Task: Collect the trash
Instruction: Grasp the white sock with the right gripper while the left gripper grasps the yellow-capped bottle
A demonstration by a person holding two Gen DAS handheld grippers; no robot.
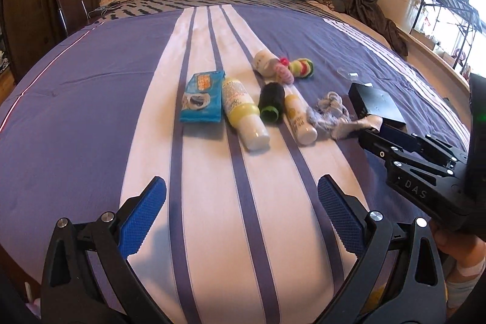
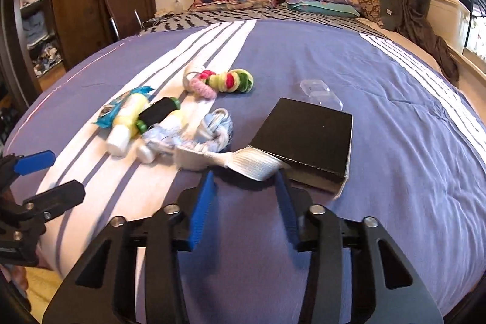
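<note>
bedroom, purple striped bedspread (image 1: 91, 99) carrying a cluster of clutter. risk: we judge the right gripper (image 2: 244, 187) may drag the blue rope toy (image 2: 209, 129) along, since the white sock (image 2: 240, 160) lies against it; the black box (image 2: 306, 135) edge could also foul a finger. right tongs about half open, tips at the sock, nothing clamped yet. left gripper (image 1: 241, 196) wide open and empty, hovering short of the blue wrapper (image 1: 202, 99) and lotion bottle (image 1: 243, 114)
</note>
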